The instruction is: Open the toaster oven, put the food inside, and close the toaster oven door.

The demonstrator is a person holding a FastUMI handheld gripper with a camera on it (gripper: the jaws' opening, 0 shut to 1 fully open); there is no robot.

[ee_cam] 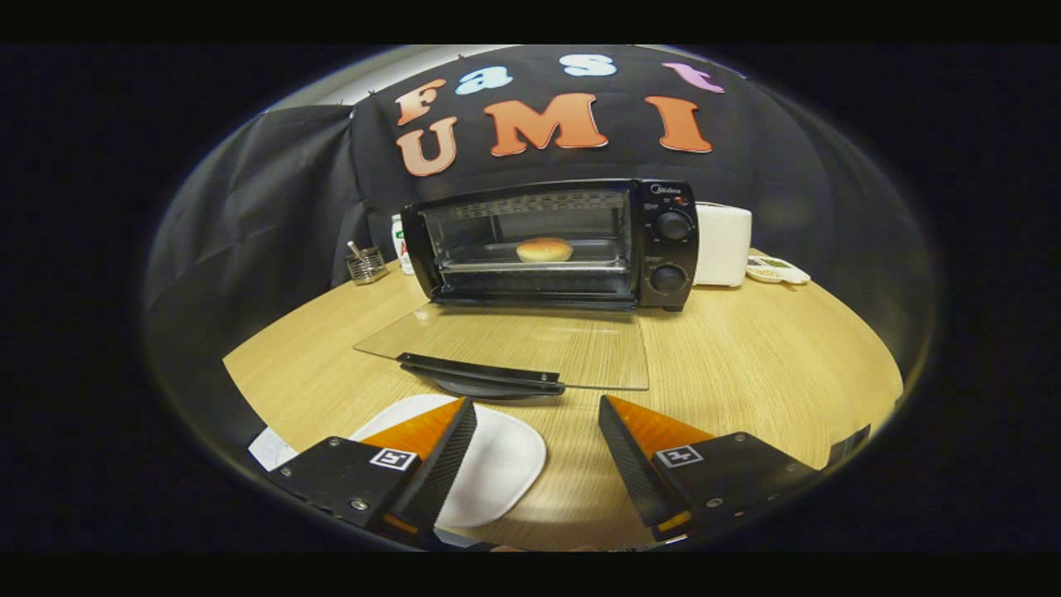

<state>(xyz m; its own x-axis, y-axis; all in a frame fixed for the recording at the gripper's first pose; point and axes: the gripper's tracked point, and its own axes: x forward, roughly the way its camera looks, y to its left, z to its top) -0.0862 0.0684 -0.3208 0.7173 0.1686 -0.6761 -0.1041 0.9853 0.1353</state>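
A black toaster oven stands at the back of the wooden table. Its glass door lies folded down flat toward me, with the black handle at its near edge. A round bread bun rests on the tray inside the oven cavity. My gripper is open, its fingers spread wide and holding nothing, a short way before the door's handle. A white plate lies on the table under and beside the left finger.
A white appliance stands right of the oven, with a small white dish beyond it. A metal mesh holder and a bottle sit left of the oven. A paper sheet lies near the left finger.
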